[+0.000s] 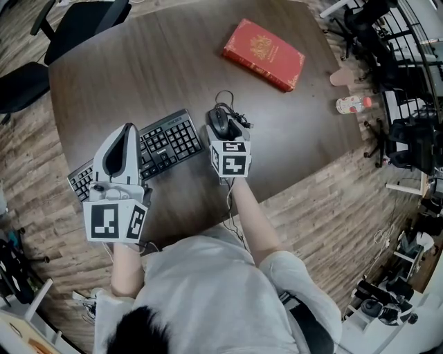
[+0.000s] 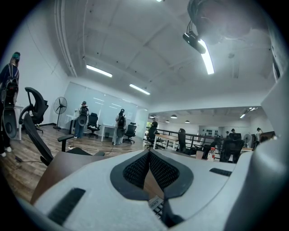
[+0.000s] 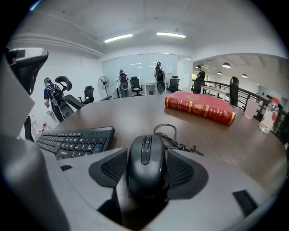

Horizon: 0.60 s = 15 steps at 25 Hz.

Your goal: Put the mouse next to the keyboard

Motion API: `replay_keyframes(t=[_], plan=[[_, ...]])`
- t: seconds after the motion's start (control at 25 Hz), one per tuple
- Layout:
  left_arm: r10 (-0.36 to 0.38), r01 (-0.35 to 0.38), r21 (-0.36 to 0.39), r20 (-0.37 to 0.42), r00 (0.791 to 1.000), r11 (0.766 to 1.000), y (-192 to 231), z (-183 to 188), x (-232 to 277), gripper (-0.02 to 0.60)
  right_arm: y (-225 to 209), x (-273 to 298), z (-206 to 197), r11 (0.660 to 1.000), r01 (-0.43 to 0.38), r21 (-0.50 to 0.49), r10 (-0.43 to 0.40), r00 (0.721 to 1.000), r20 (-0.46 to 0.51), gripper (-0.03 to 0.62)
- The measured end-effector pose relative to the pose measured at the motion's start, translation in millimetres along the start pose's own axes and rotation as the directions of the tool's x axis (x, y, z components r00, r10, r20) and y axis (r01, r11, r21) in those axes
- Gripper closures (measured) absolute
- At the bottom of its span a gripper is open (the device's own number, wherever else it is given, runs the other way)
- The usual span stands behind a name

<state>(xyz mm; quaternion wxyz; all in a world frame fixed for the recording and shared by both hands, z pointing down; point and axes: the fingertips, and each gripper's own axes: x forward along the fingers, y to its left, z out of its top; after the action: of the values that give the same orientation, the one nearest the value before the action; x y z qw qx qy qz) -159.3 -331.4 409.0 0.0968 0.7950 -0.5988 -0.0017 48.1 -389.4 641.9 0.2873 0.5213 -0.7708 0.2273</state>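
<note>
A black wired mouse [image 1: 220, 122] sits between the jaws of my right gripper [image 1: 223, 131], just right of the black keyboard [image 1: 169, 138]. In the right gripper view both pads press the sides of the mouse [image 3: 145, 167], and its bundled cable [image 3: 175, 138] lies ahead of it. The keyboard [image 3: 74, 140] lies to the left there. My left gripper [image 1: 127, 130] hovers over the keyboard's left half. In its own view the left gripper [image 2: 149, 154] is shut with its tips touching and nothing held. A strip of keyboard [image 2: 156, 206] shows below them.
A red hardcover book [image 1: 264, 54] lies at the far right of the round dark table [image 1: 138, 62]. A plastic bottle [image 1: 351, 104] lies on the floor past the table's right edge. Black office chairs [image 1: 83, 21] stand at the far left.
</note>
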Motion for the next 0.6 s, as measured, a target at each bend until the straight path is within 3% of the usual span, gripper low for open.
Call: replay_keyframes(t=[0.24,0.36,0.48,0.6], plan=[[-0.007,0.007,0.007,0.005,1.000,1.000,-3,2,-2,0.572,3,-21,16,1.000,-0.013,0.000,0.013,0.997,0.081,0.345],[-0.015,0.015,0.014,0.011,1.000,1.000,-9,6,-2,0.572,9,-39,29,0.998,-0.061,0.000,0.060,0.988,0.141,0.360],[-0.027,0.026,0.020,0.017,1.000,0.999,-15,10,-5,0.572,12,-62,41,0.997,-0.074,0.000,0.073,0.976,0.205,0.559],[-0.039,0.038,0.027,0.023,0.999,0.999,-21,14,-8,0.572,16,-83,51,0.996,-0.086,-0.008,0.085,0.963,0.255,0.571]])
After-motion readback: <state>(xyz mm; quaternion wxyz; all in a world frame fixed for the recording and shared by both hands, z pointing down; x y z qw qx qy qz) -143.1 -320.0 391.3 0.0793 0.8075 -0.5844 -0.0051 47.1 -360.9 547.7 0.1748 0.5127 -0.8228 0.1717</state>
